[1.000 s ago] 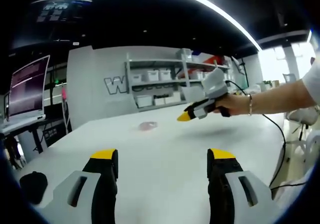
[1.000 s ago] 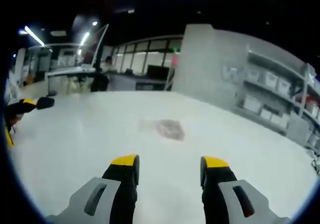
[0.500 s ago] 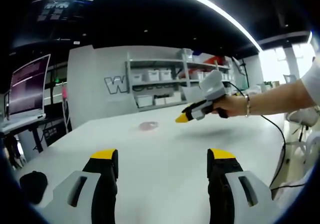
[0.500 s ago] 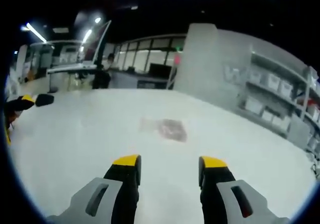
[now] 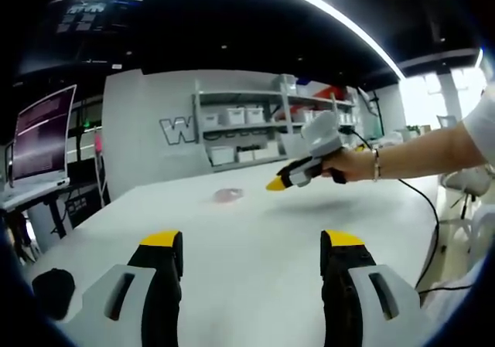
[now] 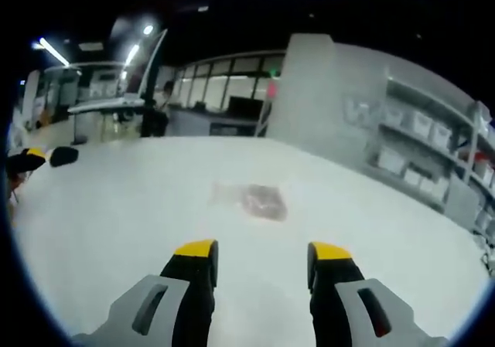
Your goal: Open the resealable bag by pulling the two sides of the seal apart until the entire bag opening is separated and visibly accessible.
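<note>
Both grippers, left (image 5: 251, 254) and right (image 6: 261, 254), jaws apart, empty, bag (image 6: 251, 200) flat on table (image 6: 116, 231)

bag (image 6: 254, 200): flat on table (image 6: 116, 231), mid-table, ahead of right gripper (image 6: 261, 256), apart from it
bag, left gripper view (image 5: 229, 195): far across table, well ahead of left gripper (image 5: 250, 246)
right gripper, left gripper view (image 5: 276, 183): in a hand (image 5: 352, 164), above table, right of bag
left gripper tip (image 6: 29, 154): left edge of right gripper view
small dark object (image 5: 51, 293): on table, left of left gripper
shelves (image 5: 255, 127): behind table, against wall
monitor (image 5: 42, 134): left, on another desk
</note>
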`<state>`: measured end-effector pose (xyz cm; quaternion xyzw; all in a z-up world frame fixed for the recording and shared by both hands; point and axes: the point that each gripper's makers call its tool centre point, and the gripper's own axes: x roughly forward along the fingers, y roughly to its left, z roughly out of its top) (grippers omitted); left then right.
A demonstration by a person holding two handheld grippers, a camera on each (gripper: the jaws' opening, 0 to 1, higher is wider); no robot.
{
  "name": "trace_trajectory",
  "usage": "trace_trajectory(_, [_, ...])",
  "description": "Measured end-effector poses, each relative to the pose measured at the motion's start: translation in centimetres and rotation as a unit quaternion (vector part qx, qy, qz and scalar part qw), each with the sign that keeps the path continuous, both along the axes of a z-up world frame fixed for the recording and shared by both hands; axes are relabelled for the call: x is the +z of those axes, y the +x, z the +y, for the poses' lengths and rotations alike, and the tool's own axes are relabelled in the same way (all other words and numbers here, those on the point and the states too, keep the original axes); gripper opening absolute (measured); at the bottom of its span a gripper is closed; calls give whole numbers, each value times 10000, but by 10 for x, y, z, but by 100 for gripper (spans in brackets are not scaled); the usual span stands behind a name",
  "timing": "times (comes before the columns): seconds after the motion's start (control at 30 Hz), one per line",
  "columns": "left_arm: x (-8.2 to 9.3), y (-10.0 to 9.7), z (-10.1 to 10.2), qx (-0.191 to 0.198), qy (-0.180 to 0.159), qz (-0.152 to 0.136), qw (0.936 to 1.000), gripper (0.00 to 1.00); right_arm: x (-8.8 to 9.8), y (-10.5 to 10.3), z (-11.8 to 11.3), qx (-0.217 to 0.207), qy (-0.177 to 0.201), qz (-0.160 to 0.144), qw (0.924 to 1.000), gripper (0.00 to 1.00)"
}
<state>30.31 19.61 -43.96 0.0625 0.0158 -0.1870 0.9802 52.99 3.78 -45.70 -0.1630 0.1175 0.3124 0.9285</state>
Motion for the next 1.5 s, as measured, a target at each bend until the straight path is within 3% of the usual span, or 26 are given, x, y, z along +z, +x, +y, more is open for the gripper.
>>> trace_trajectory(0.43, [3,-1,-10,-107,51,62,9999,71,0,3,7,70,-194,-30,9998,45])
trace_trajectory(0.83, [15,3,-4,-92,49,-23,9999,71,-1,2,26,233,-359,-100,9990,44])
trace_trajectory(1.5, [21,7,4,-73,-33,-90,9999,71,0,26,28,223,-855,-328,9955,42])
